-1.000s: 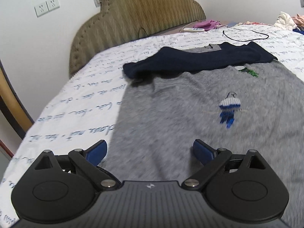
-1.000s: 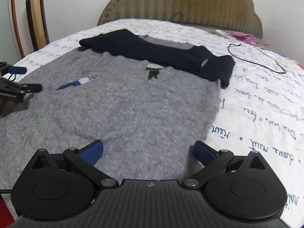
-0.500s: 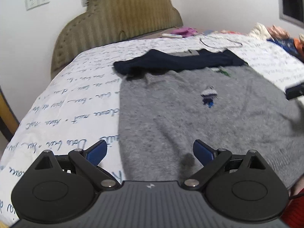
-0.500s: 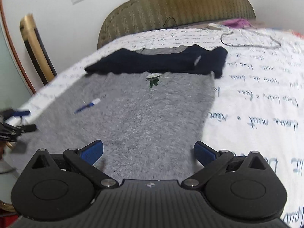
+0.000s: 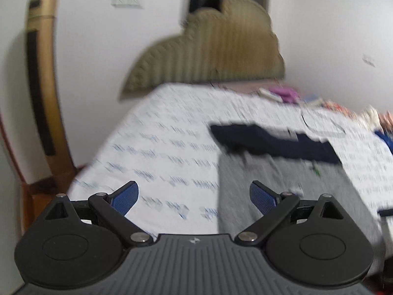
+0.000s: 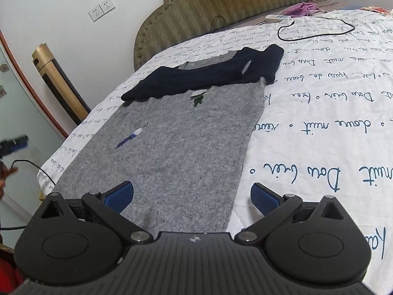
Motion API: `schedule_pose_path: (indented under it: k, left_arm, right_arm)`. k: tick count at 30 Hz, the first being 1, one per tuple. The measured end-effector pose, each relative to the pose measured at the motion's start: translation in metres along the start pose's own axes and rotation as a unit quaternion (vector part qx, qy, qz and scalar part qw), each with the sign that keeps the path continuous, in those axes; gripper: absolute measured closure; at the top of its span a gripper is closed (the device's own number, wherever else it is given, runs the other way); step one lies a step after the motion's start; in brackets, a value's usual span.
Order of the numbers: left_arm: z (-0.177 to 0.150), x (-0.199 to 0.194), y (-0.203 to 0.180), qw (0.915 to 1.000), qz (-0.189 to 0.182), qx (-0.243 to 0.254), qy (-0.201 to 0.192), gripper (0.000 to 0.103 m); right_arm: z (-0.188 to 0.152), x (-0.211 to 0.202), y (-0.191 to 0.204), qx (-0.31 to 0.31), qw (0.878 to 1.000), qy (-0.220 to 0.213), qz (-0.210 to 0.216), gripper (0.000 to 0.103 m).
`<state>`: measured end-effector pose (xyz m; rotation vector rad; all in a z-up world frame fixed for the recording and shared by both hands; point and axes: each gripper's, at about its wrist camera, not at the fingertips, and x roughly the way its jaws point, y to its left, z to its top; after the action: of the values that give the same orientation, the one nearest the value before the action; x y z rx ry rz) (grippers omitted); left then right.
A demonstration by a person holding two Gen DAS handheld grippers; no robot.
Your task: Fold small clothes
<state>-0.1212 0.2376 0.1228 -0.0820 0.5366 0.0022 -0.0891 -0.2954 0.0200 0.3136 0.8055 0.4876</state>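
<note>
A small grey sweater (image 6: 176, 142) lies flat on the bed, its navy sleeves (image 6: 206, 76) folded across the top. It also shows blurred in the left wrist view (image 5: 282, 196). My right gripper (image 6: 191, 198) is open and empty, low over the sweater's near right hem corner. My left gripper (image 5: 194, 198) is open and empty, over the sheet at the sweater's left edge. The left gripper's blue tip (image 6: 17, 143) shows at the far left of the right wrist view.
The bed has a white sheet with blue script (image 6: 331, 113) and a padded olive headboard (image 6: 233, 7). A black cable (image 6: 316, 28), a white remote (image 6: 277, 17) and pink cloth (image 6: 304, 7) lie near the headboard. A gold column (image 5: 41, 73) stands left of the bed.
Both grippers pulled back toward the bed's foot and apart, the left swinging left off the sweater, the right shifting to its right hem corner. Both stayed open. The sweater has not moved.
</note>
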Motion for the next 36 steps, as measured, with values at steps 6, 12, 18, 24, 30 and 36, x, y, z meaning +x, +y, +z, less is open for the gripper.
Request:
schedule_pose_path:
  k: [6,12,18,24,30,36]
  left_arm:
    - [0.034,-0.038,0.006,0.994,0.082,0.02,-0.069,0.005]
    - [0.043,-0.045,-0.01,0.993,0.079,0.054,-0.069,0.0]
    - [-0.017,0.038,-0.045,0.9894,-0.053,0.105,0.084,0.0]
    - [-0.064,0.093,-0.032,0.9709,-0.142,0.044,0.188,0.0]
    - [-0.079,0.106,-0.018,0.959,-0.193,-0.013,0.207,0.0]
    - [-0.08,0.109,-0.033,0.9429,-0.255,-0.024,0.213,0.0]
  right_arm:
    - [-0.001,-0.001,0.002,-0.004,1.0,0.002,-0.011,0.0]
    - [-0.001,-0.005,0.001,-0.007,1.0,0.003,-0.018,0.0]
    - [-0.005,-0.011,0.001,-0.024,0.999,0.027,-0.022,0.0]
    - [-0.017,-0.021,0.0,-0.038,0.996,0.083,-0.008,0.0]
    - [-0.034,-0.015,0.011,-0.054,0.989,0.134,0.043,0.009]
    - [-0.037,0.006,0.031,-0.043,0.984,0.134,0.106,0.011]
